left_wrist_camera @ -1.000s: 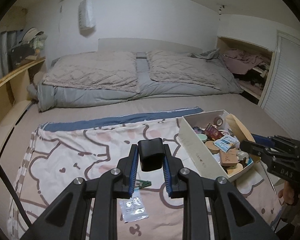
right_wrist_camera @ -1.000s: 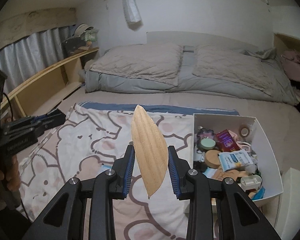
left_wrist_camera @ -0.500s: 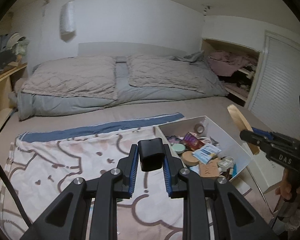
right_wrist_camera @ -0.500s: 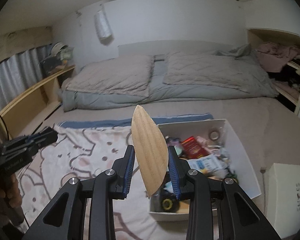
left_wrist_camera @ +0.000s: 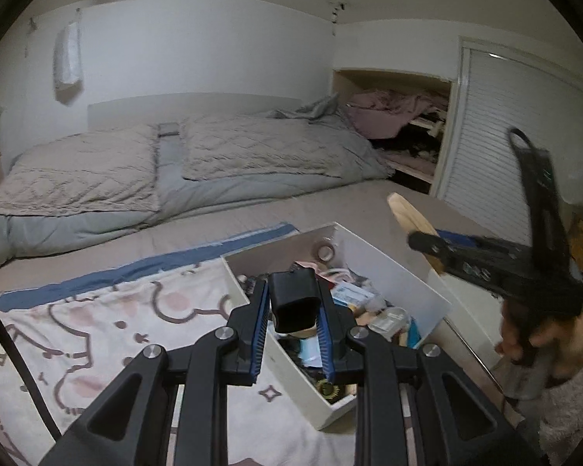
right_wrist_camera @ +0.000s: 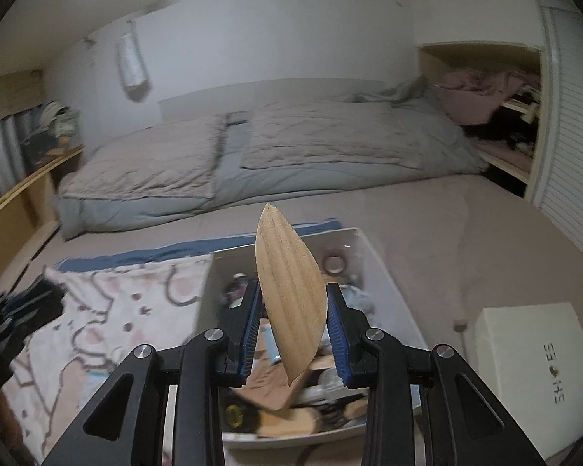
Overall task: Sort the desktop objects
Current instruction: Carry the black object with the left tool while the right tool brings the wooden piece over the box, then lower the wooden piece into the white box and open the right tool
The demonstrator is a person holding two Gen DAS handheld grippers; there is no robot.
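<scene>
My left gripper (left_wrist_camera: 293, 310) is shut on a small black box (left_wrist_camera: 294, 301), held upright over the near end of a white storage box (left_wrist_camera: 388, 268). That storage box holds several small items, among them a tape roll (left_wrist_camera: 325, 251). My right gripper (right_wrist_camera: 293, 320) is shut on a leaf-shaped wooden piece (right_wrist_camera: 289, 291) that stands on edge above the same white storage box (right_wrist_camera: 384, 268). In the left wrist view the right gripper (left_wrist_camera: 431, 241) comes in from the right with the wooden piece (left_wrist_camera: 410, 215), held by a hand (left_wrist_camera: 532, 334).
The box sits on a bed next to a cartoon-print blanket (left_wrist_camera: 109, 322). A white lid marked with letters (right_wrist_camera: 532, 369) lies to the right of the box. Pillows and a grey duvet (left_wrist_camera: 175, 171) fill the far side. A louvred door (left_wrist_camera: 482, 147) stands at the right.
Both grippers have swung right, from over the blanket to over the white box. Each still holds its object. The right gripper's view is now blurred by motion.
</scene>
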